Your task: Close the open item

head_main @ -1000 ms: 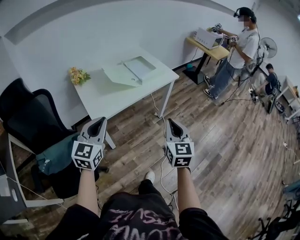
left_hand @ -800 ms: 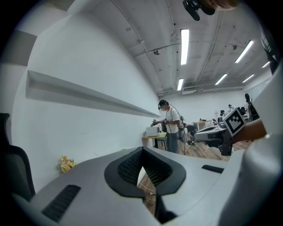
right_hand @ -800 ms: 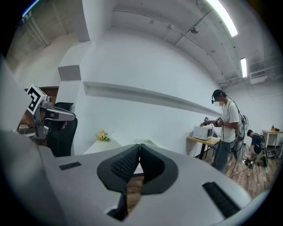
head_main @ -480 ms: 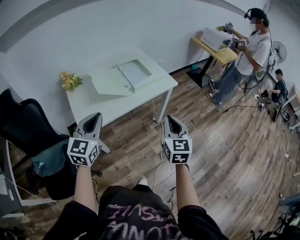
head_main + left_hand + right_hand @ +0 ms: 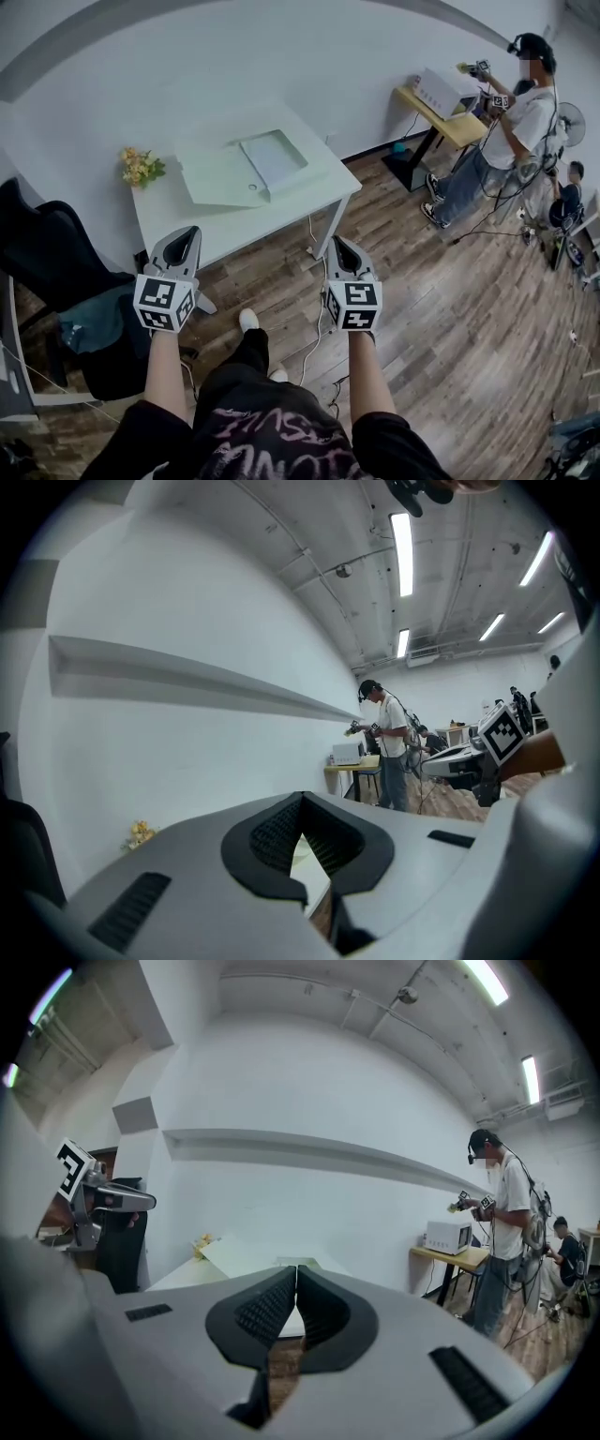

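An open white item (image 5: pixel 246 166), flat like a thin case or laptop, lies on the white table (image 5: pixel 183 220), its lid leaning back toward the wall. It also shows low in the right gripper view, as the pale open item (image 5: pixel 242 1254). My left gripper (image 5: pixel 187 232) and right gripper (image 5: pixel 338 242) are held side by side over the wooden floor, short of the table's front edge. Both are shut with nothing between the jaws. The left gripper (image 5: pixel 300 800) and right gripper (image 5: pixel 296 1268) both point at the table and the wall.
A small bunch of yellow flowers (image 5: pixel 141 166) sits at the table's left end. A black office chair (image 5: pixel 56 267) stands to the left. Cables (image 5: pixel 315 323) trail on the floor. At the far right a person (image 5: pixel 511 122) works at a yellow desk (image 5: pixel 452 120).
I have stepped closer to the table, one foot now forward. Both grippers stayed shut and level, keeping their spacing.
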`<state>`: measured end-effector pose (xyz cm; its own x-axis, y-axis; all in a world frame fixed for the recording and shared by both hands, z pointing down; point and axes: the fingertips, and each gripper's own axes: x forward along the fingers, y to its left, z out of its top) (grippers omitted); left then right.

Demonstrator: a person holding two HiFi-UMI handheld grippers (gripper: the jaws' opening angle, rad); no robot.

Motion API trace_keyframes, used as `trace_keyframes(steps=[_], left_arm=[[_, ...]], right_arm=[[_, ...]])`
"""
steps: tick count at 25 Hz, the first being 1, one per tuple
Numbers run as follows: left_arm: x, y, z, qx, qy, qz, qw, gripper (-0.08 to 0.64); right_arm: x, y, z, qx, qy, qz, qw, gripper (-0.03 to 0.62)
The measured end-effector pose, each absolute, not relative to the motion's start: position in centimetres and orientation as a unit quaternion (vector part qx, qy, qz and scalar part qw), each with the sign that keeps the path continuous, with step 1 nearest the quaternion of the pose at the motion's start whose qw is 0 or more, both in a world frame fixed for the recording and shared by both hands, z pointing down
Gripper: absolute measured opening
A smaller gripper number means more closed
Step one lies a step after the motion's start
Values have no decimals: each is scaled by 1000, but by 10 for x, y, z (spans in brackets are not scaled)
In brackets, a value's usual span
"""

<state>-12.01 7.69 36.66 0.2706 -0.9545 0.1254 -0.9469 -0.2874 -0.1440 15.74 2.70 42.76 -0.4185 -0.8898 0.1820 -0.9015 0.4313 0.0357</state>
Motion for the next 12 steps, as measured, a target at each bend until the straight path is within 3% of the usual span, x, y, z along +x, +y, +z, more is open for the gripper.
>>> trace_keyframes(steps=[12], left_arm=[[-163,-32,387,-782,617,-82,-1,12]], right_arm=[[120,-92,442,515,-851,33,103,25]])
